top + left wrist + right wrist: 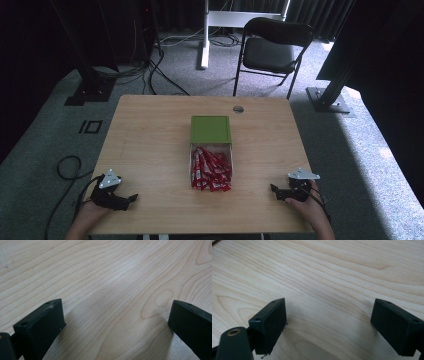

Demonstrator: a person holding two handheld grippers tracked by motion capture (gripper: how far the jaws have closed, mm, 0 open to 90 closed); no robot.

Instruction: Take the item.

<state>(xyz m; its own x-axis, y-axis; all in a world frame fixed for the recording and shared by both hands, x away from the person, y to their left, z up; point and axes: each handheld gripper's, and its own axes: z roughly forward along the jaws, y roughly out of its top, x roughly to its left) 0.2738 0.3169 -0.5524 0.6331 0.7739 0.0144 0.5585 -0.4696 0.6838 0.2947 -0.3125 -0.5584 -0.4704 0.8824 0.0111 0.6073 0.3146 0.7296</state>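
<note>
In the middle of the wooden table (150, 135) lies a green box (210, 129), and against its near side sits a clear tray (192, 165) heaped with several red packets (211, 170). My left gripper (131, 199) rests at the table's near left corner, held by a hand. It stands open over bare wood (115, 305). At the near right corner my right gripper (274, 190) is open too, with only wood (328, 302) between its jaws. Both grippers are well apart from the box and packets.
A small round grommet (238, 109) is set in the table's far edge. Beyond the table stand a black folding chair (272, 47), a white stand leg (204, 35) and dark frame posts (87, 75). Cables (67, 167) lie on the grey carpet at left.
</note>
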